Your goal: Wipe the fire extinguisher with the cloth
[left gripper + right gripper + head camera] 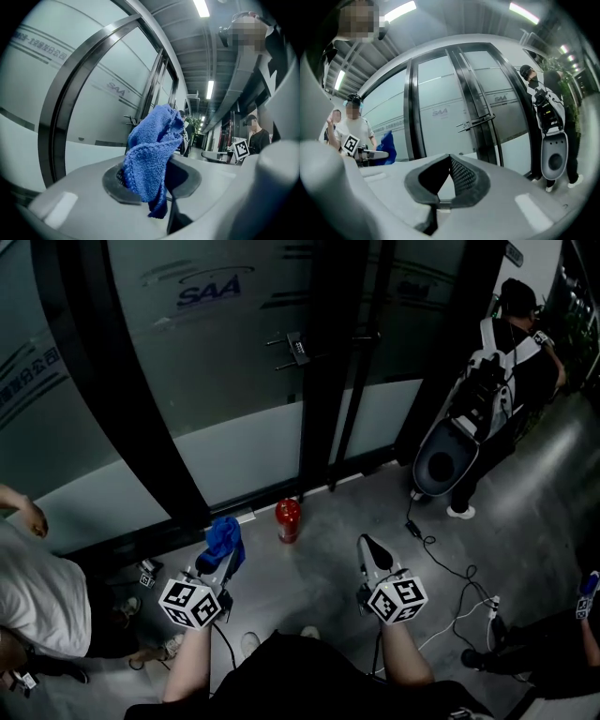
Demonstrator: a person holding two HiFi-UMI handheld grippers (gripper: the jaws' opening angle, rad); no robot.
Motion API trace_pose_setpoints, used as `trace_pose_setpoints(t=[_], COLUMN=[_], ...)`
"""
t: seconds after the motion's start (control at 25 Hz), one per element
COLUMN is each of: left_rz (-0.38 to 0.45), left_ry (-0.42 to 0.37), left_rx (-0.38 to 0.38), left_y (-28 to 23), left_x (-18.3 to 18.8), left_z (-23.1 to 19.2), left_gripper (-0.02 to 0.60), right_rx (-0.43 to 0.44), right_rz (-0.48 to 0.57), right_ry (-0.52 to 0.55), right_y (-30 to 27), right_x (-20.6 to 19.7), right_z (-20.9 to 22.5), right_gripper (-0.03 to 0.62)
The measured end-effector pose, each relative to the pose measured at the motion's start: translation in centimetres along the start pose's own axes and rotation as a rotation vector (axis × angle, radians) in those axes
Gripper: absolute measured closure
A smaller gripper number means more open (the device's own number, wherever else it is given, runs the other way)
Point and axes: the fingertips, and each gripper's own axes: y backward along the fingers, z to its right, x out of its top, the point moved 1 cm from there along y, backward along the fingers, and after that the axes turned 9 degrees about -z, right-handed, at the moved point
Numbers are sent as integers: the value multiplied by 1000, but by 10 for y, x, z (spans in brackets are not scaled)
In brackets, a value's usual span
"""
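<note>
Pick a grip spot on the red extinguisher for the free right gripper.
Probably the narrow top, from above and from the open floor side. The fire extinguisher stands upright near the glass door, so the far side is cramped and the body looks wide. The right gripper is shut and empty; open it first.

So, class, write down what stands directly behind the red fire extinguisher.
Behind the fire extinguisher stands a frosted glass door in a black frame. The extinguisher's body covers the door's foot right behind it.
</note>
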Motion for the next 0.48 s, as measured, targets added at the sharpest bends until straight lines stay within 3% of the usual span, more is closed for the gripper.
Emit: trace_pose_setpoints(t=[0.28, 0.48], left_rz=[14, -6], left_ry=[18, -73], left_rx=[34, 26], left_y=[37, 43], left_x=[-9, -15], left_z=[-24, -20], left_gripper=[476, 476], right_rx=[-4, 5], right_rz=[-7, -16], right_ry=[10, 18], right_y=[-1, -2], right_x=[-11, -19], right_z=[-55, -76], right_gripper=[591, 591])
